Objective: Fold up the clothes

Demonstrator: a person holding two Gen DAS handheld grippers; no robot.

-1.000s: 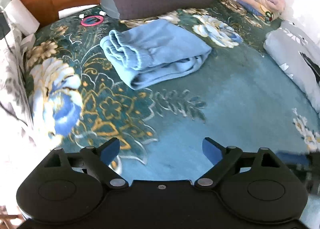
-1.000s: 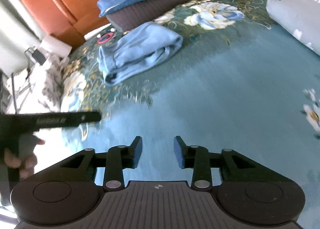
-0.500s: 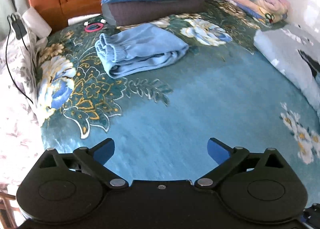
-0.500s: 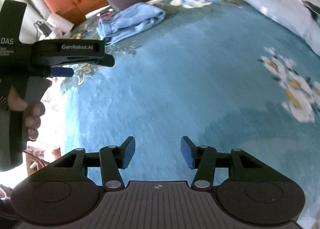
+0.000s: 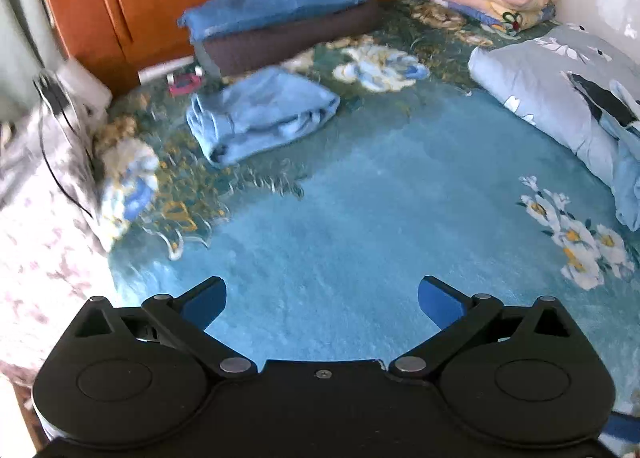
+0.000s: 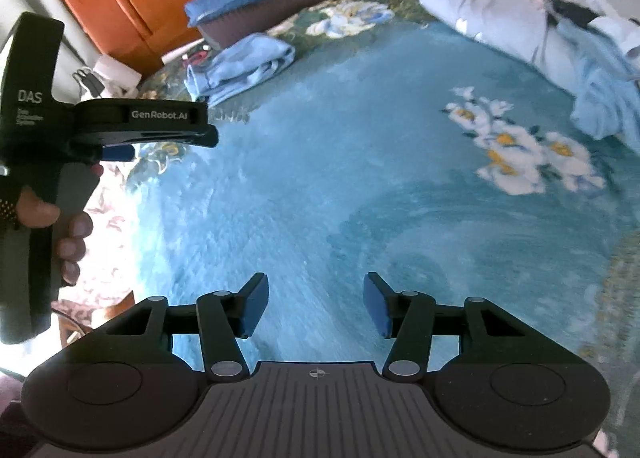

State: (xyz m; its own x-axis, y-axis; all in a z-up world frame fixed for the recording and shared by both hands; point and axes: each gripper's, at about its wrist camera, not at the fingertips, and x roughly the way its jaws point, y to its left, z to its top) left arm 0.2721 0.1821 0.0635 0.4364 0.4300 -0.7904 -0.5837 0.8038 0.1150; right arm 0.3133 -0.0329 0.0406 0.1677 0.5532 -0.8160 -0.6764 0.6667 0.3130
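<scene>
Two empty grippers hover over the teal floral plush bedspread (image 5: 360,218): your left gripper (image 5: 322,300) is opening to its widest, your right gripper (image 6: 316,308) stands half spread, nothing between either pair of jaws. One folded light-blue garment (image 5: 260,114) lies near the stacked blue and brown pillows (image 5: 280,24), well apart from both tools. A rumpled pale-blue garment (image 6: 600,74) lies draped off the grey floral duvet (image 6: 500,14) at right, seemingly next. Reach carelessly and you risk pinching duvet along with cloth, or dragging it in a bunch.
</scene>
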